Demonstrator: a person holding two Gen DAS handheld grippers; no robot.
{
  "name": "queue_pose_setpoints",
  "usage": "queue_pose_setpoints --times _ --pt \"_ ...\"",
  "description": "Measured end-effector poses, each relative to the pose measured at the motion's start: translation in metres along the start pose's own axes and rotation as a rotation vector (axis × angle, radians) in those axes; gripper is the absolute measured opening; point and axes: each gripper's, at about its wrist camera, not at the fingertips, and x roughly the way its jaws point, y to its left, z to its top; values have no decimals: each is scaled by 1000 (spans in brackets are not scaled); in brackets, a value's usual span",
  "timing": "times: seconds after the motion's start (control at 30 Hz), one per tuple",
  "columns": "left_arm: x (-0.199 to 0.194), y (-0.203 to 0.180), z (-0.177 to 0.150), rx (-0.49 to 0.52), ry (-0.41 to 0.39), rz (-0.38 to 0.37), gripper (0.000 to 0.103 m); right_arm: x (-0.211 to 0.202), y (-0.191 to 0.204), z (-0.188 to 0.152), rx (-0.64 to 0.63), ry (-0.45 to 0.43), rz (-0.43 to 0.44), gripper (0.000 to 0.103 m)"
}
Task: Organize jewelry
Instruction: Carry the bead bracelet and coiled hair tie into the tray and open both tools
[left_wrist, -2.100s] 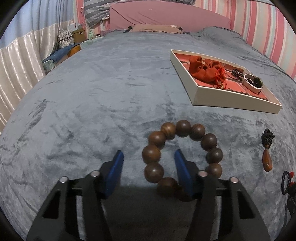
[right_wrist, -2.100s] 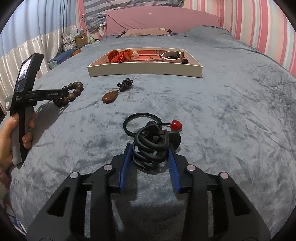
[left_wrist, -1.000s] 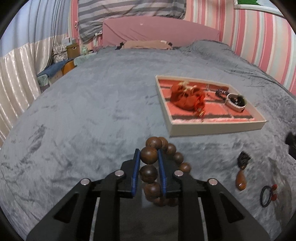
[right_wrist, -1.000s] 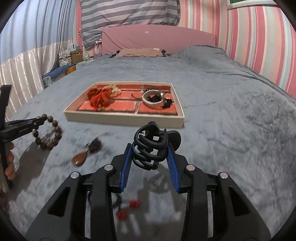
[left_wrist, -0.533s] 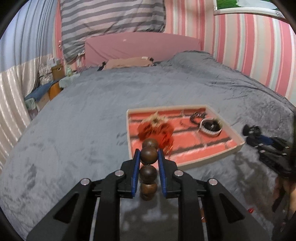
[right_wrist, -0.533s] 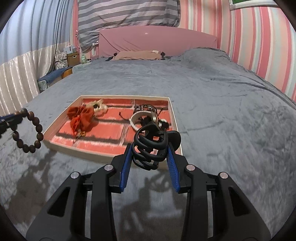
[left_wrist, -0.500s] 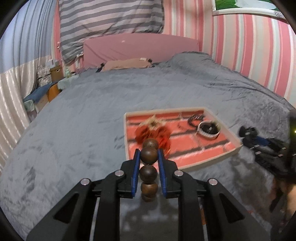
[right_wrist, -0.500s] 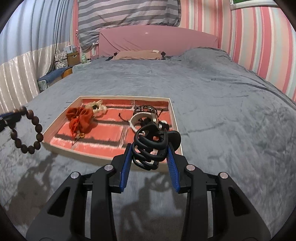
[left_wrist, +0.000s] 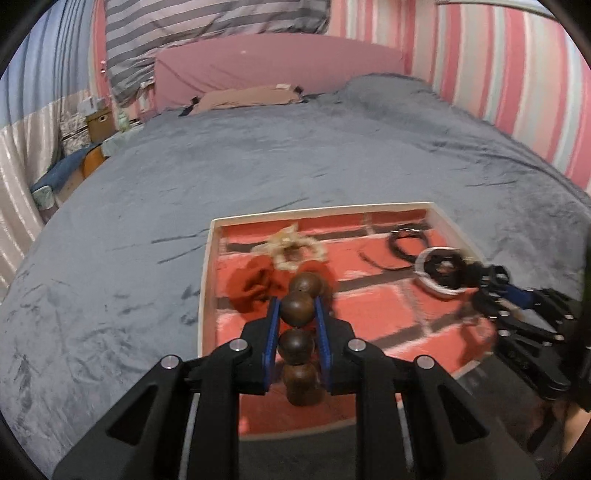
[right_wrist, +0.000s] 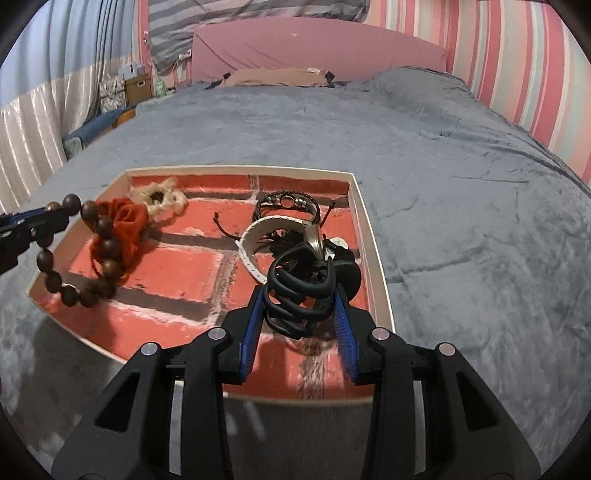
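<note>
The left hand-held gripper grasps the beads above the tray; the right hand-held gripper grasps a clip over the tray's near-right corner.

Support surface: bed covered by a grey plush blanket, creased. Directly on the blanket: one shallow cream-rimmed tray with a red brick-pattern liner. A tan pillow lies at the pink headboard.
</note>
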Motion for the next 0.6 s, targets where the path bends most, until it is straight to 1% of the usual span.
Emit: queue_pose_setpoints --times 0.17,0.3,0.47,0.6 --pt "34 15 0 -14 36 87 20 17 -3 10 -11 1 -23 37" --pt "52 18 1 -22 47 126 20 31 -8 19 -4 7 -45 37" --pt "60 14 -6 -8 49 136 20 40 -10 17 -21 19 -62 37" --pt "58 12 -11 9 47 140 21 43 -15 10 6 43 -36 38"
